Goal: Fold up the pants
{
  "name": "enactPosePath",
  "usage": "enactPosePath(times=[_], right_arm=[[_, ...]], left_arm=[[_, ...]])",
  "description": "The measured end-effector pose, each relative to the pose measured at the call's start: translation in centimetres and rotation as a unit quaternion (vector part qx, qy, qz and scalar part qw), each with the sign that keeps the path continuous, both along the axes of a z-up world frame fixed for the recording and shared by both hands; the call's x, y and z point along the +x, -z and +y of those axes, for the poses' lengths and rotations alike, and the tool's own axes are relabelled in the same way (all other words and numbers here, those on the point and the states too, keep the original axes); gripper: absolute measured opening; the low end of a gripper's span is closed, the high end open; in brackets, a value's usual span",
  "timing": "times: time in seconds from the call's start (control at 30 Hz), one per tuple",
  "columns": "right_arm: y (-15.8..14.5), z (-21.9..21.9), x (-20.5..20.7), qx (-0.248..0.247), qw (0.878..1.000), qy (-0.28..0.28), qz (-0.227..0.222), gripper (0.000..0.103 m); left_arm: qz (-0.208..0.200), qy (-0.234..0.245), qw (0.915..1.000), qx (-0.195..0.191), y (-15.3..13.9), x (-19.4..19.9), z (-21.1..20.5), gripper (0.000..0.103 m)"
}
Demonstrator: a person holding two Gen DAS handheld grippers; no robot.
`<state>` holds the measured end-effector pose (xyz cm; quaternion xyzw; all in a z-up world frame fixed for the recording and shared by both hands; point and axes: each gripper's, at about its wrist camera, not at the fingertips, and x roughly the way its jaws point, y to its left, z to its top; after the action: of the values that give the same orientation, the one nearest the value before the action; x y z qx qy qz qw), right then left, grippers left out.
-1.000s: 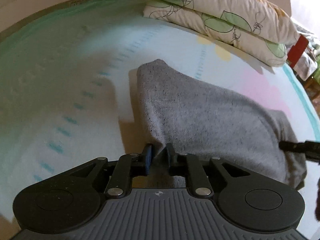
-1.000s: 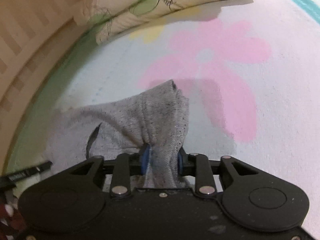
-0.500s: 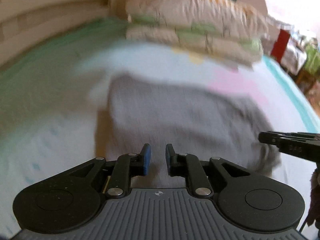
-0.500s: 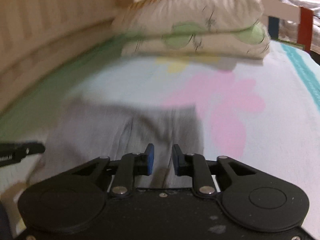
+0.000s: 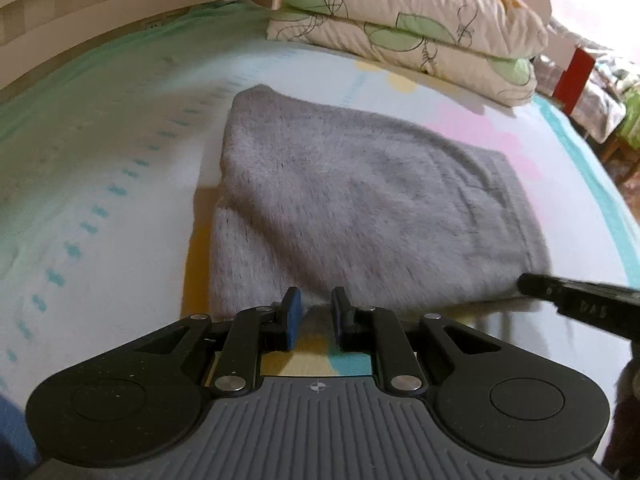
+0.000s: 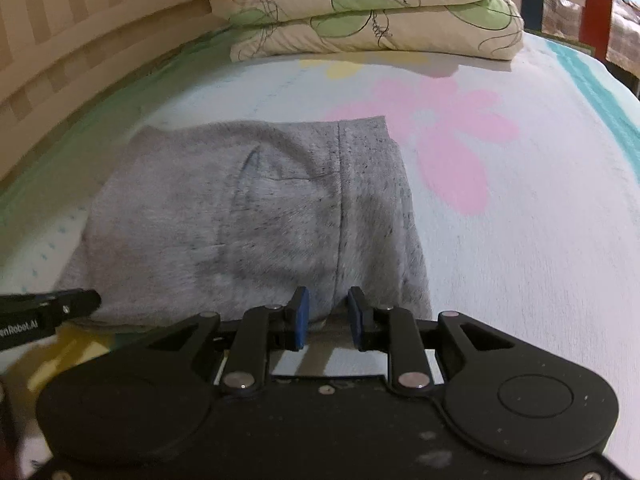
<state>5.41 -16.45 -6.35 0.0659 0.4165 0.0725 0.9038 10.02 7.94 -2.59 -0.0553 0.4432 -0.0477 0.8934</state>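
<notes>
The grey pants (image 5: 360, 200) lie folded flat in a rough rectangle on the bed sheet; they also show in the right wrist view (image 6: 248, 216). My left gripper (image 5: 314, 312) is open and empty, its fingertips at the near edge of the fold. My right gripper (image 6: 327, 312) is open and empty at the near edge by the waistband seam. The right gripper's finger (image 5: 576, 304) shows at the right of the left wrist view. The left gripper's finger (image 6: 48, 308) shows at the left of the right wrist view.
Two stacked pillows (image 5: 400, 28) with a green leaf print lie at the head of the bed, seen also in the right wrist view (image 6: 372, 12). A wooden slatted bed rail (image 6: 80, 40) runs along the left. The sheet has a pink flower print (image 6: 440, 136).
Both grippers let go of the grey pants and opened. The lifted cloth dropped and now lies flat on the bed. Both grippers drew back to its near edge.
</notes>
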Motion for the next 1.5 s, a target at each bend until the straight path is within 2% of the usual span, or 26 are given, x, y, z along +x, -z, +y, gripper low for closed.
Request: enactPosePath(times=[0.1,0.3,0.37,0.5,0.57,0.67,0.73,1.17,1.5], right_arm=[[-0.4,0.4,-2.4,0.013,1.0,0.001,-0.008,0.025],[-3.0,1.1,-7.5,0.039,0.999,0.009,-0.032,0.036],[-4.0,1.5,-9.1,0.039,0.998,0.006,-0.042,0.042],[-6.1,2.4,-11.5,0.026,0.998,0.002,-0.065,0.047],[-7.1,2.5,-12.4,0.018,0.996,0.009,-0.083,0.053],[-8.6,2.7,-13.9,0.014,0.994,0.039,-0.098,0.062],[-9.1,2.7,-14.5,0.008,0.994,0.063,-0.094,0.064],[-10.0,3.1,-16.3,0.009,0.996,0.032,-0.083,0.064],[-9.8,2.4,-16.0,0.018,0.997,0.019,-0.076,0.064]], left_arm=[[0.005,0.002,0.9999,-0.014,-0.6,-1.9,-0.2,0.017],[-0.012,-0.015,0.9997,0.014,-2.6,-5.3,-2.0,0.018],[-0.026,-0.014,0.9992,0.028,-3.3,-6.4,-2.7,0.027],[-0.071,-0.012,0.9961,0.05,-5.1,-8.5,-3.8,0.029],[-0.085,-0.013,0.9946,0.058,-6.0,-9.2,-4.1,0.038],[-0.087,-0.007,0.9953,0.042,-7.0,-9.6,-4.1,0.04],[-0.087,-0.006,0.9957,0.031,-7.5,-10.0,-3.9,0.04],[-0.073,-0.01,0.9952,0.064,-8.1,-11.1,-4.6,0.04],[-0.052,-0.011,0.997,0.056,-7.5,-11.3,-4.6,0.04]])
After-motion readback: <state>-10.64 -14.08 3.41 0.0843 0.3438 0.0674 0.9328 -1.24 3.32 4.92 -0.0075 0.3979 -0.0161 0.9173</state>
